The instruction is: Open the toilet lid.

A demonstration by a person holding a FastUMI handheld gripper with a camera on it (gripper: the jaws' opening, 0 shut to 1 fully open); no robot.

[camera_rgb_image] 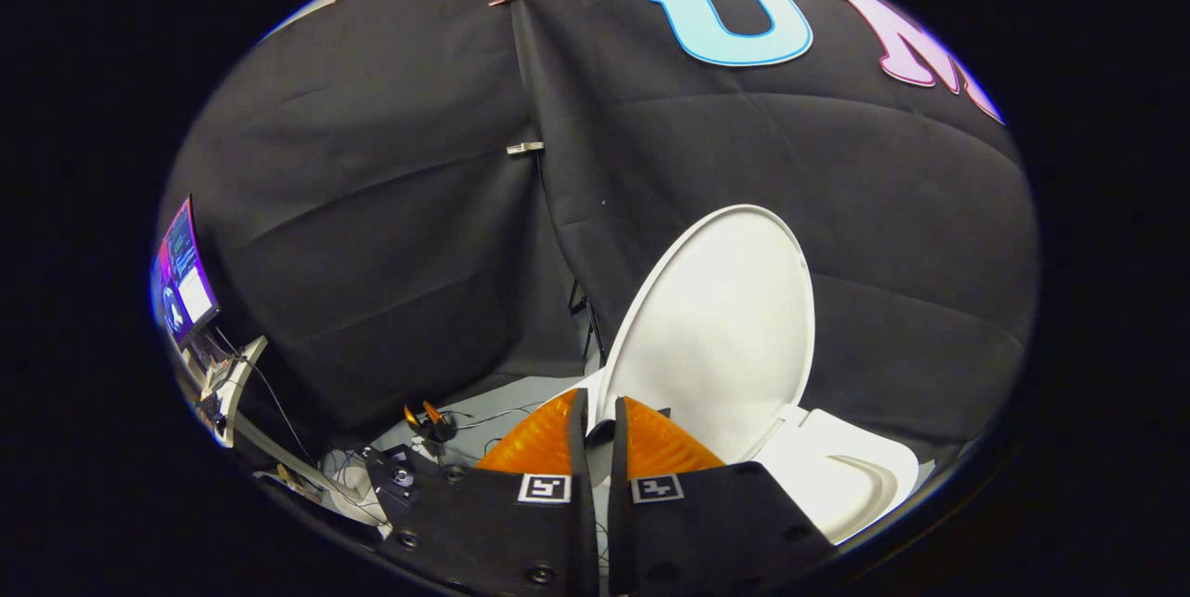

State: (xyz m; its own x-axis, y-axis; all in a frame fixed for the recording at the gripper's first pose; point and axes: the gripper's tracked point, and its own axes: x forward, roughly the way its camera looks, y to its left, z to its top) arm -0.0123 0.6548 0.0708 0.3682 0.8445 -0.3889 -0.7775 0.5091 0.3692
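The white toilet lid [725, 327] stands raised, tilted back toward the black cloth wall, with its inner face toward me. Below it to the right lies the white seat and bowl rim [837, 476]. My gripper [600, 411] sits at the lid's lower left rim. Its two fingers are drawn close together with the thin edge of the lid caught between them, so it is shut on the lid. The hinge end of the lid is partly hidden behind the right finger.
A lit monitor [186, 271] stands on a desk edge [237, 383] far left. Cables and a small orange-handled tool [423, 420] lie on the grey floor left of the fingers. A dark stand leg [586, 318] rises behind the lid.
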